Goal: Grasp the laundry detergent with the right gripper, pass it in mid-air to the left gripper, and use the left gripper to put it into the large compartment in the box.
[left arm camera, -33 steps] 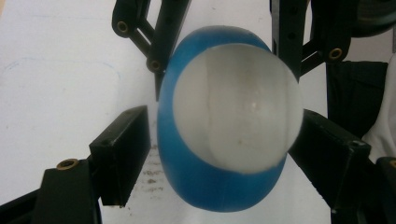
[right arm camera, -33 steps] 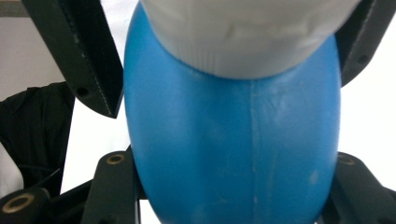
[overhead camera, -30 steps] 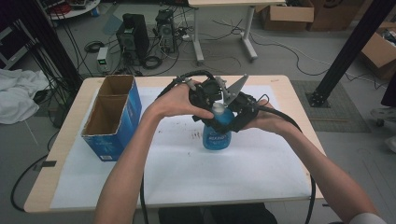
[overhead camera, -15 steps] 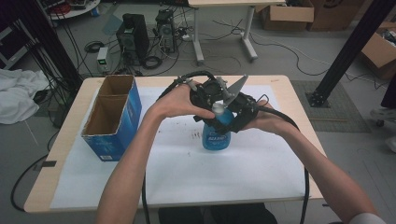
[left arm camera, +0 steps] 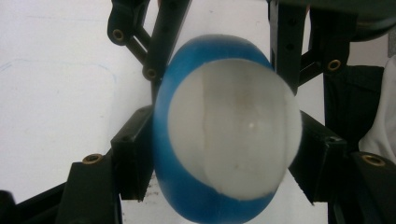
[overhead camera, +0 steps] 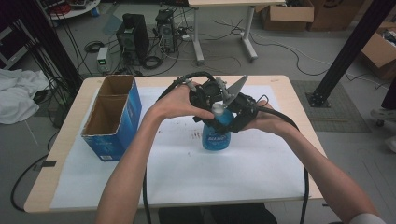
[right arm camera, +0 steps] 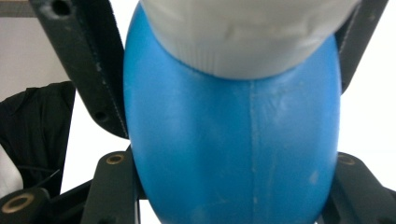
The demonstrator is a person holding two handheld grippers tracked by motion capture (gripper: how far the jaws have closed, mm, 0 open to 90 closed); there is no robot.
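Observation:
A blue bottle (overhead camera: pixel 217 136) with a white cap (overhead camera: pixel 217 109) stands upright on the white sheet in mid table. My right gripper (overhead camera: pixel 229 122) comes in from the right and is shut on the bottle's blue upper body (right arm camera: pixel 233 154), one jaw on each side. My left gripper (overhead camera: pixel 211 103) reaches down over the top from the left. In the left gripper view the cap (left arm camera: pixel 233 135) sits between its two jaws. These jaws have just been closing and now lie against the cap's sides.
An open blue cardboard box (overhead camera: pixel 112 116) with two compartments stands at the table's left. A white paper sheet (overhead camera: pixel 187 172) covers most of the wooden tabletop (overhead camera: pixel 299 84). Black cables (overhead camera: pixel 177 84) trail from both grippers over the far edge and down the front.
The left gripper's jaws have drawn in around the cap. Both hands and the bottle have stayed in place.

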